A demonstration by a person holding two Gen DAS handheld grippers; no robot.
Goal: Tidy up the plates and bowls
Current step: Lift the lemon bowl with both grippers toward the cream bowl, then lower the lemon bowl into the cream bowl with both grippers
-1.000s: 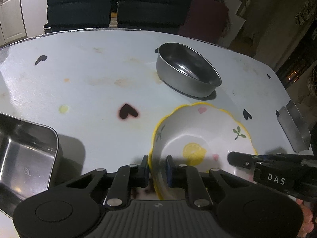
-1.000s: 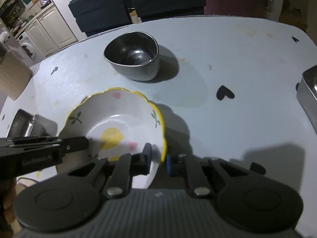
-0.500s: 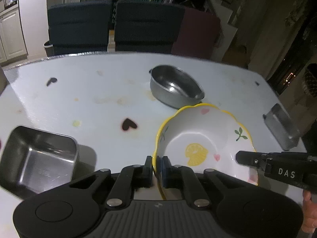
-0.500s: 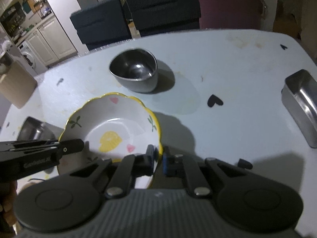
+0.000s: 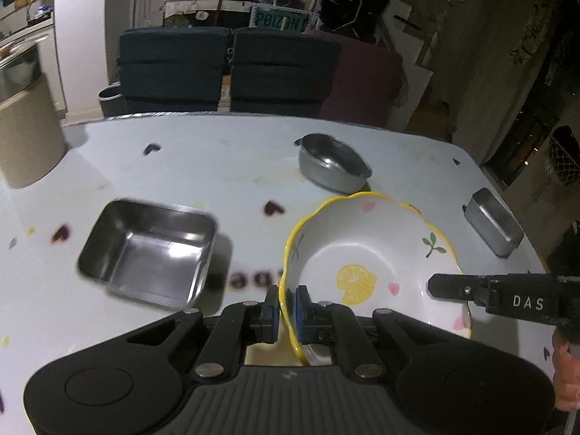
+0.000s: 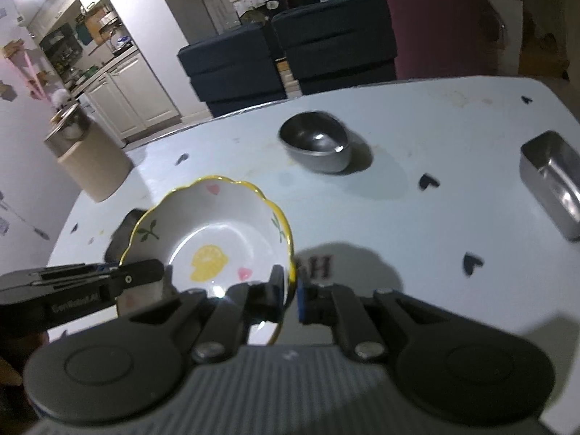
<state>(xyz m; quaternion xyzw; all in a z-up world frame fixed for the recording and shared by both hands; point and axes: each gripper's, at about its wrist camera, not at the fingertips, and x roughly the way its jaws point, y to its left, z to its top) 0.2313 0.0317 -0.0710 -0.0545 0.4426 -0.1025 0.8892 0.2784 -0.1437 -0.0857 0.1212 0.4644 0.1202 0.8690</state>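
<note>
Both pinched on opposite rims of the bowl (image 5: 369, 253): left hand-held gripper (image 5: 286, 306) on its left edge, right hand-held gripper (image 6: 290, 290) on its right, sharing weight, level above the surface (image 5: 235, 166), probably bound for stacking.

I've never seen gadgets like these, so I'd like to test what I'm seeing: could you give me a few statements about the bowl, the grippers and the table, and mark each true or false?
1. Both grippers pinch the rim of the flowered bowl. True: the left gripper and the right gripper clamp opposite sides of its rim.
2. The flowered bowl is full of fruit. False: it is empty; the lemon is painted on.
3. A round steel bowl sits farther back on the table. True.
4. The square steel tray is stacked inside the round steel bowl. False: it sits apart on the table.
</note>
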